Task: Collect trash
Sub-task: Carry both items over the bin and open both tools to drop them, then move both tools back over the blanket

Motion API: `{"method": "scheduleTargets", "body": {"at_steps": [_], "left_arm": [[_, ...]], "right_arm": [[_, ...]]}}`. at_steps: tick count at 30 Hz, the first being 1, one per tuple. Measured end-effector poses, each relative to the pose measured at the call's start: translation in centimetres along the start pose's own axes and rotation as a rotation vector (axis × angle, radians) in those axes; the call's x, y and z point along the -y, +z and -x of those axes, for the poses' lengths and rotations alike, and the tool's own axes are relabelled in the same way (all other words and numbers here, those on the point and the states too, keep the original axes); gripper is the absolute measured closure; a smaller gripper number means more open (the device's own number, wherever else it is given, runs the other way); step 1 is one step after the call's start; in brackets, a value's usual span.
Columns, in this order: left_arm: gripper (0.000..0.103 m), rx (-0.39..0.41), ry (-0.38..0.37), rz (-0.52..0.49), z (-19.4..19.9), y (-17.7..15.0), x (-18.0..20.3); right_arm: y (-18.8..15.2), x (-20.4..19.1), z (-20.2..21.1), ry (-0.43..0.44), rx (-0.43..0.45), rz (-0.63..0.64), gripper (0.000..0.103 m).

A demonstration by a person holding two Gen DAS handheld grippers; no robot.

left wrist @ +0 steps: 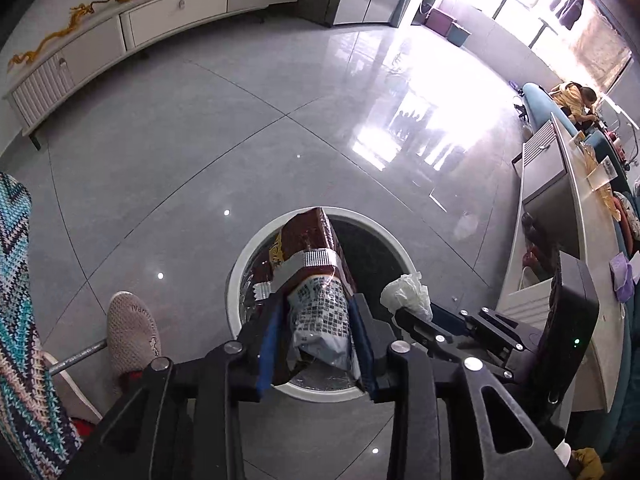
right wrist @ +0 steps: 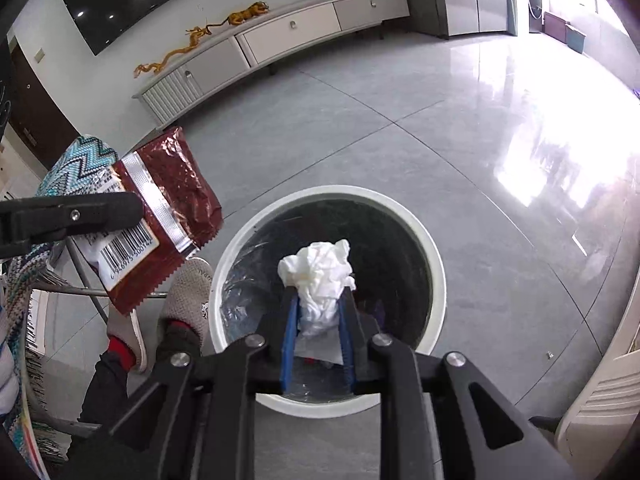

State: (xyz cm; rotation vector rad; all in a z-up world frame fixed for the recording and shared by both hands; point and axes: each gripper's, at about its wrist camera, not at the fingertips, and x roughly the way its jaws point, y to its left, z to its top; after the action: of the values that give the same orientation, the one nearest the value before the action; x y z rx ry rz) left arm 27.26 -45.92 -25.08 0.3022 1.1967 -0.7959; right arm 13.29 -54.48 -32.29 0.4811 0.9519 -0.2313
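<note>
A round white-rimmed trash bin (left wrist: pixel 240 276) with a black liner stands on the grey floor, also in the right wrist view (right wrist: pixel 434 264). My left gripper (left wrist: pixel 316 312) is shut on a dark red snack wrapper (left wrist: pixel 316 240) and holds it above the bin; the wrapper also shows in the right wrist view (right wrist: pixel 176 192). My right gripper (right wrist: pixel 318 300) is shut on a crumpled white tissue (right wrist: pixel 318 268) directly over the bin's opening. The tissue also shows in the left wrist view (left wrist: pixel 406 292), at the right gripper's tip.
A person's beige shoe (left wrist: pixel 132 328) and a metal chair leg (right wrist: pixel 86 276) are left of the bin. A long white TV cabinet (right wrist: pixel 288 36) runs along the far wall. A white low table (left wrist: pixel 588 240) with clutter stands at the right.
</note>
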Motion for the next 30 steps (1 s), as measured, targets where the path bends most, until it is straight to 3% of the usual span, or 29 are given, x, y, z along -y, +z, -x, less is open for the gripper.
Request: {"method": "scheduleTargets", "body": {"at_steps": [2, 5, 9, 17, 24, 30], "left_arm": [[0.052, -0.007, 0.007, 0.016, -0.6, 0.3, -0.1], [0.052, -0.008, -0.001, 0.033, -0.9, 0.4, -0.7], [0.052, 0.013, -0.029, 0.053, 0.1, 0.3, -0.8], [0.052, 0.133, -0.053, 0.06, 5.1, -1.1, -0.7], [0.052, 0.313, -0.004, 0.001, 12.8, -3.9, 1.0], [0.051, 0.363, 0.053, -0.036, 18.9, -7.2, 1.5]], "right_arm": [[-0.1, 0.5, -1.1, -0.01, -0.017, -0.01, 0.078], [-0.1, 0.7, -2.2, -0.029, -0.041, -0.009, 0.075], [-0.1, 0.9, -2.9, -0.045, -0.051, -0.016, 0.057], [0.2, 0.3, -1.5, -0.048, -0.033, -0.013, 0.056], [1.1, -0.3, 5.2, -0.055, 0.072, 0.011, 0.056], [1.6, -2.3, 13.2, -0.042, 0.212, 0.033, 0.054]]}}
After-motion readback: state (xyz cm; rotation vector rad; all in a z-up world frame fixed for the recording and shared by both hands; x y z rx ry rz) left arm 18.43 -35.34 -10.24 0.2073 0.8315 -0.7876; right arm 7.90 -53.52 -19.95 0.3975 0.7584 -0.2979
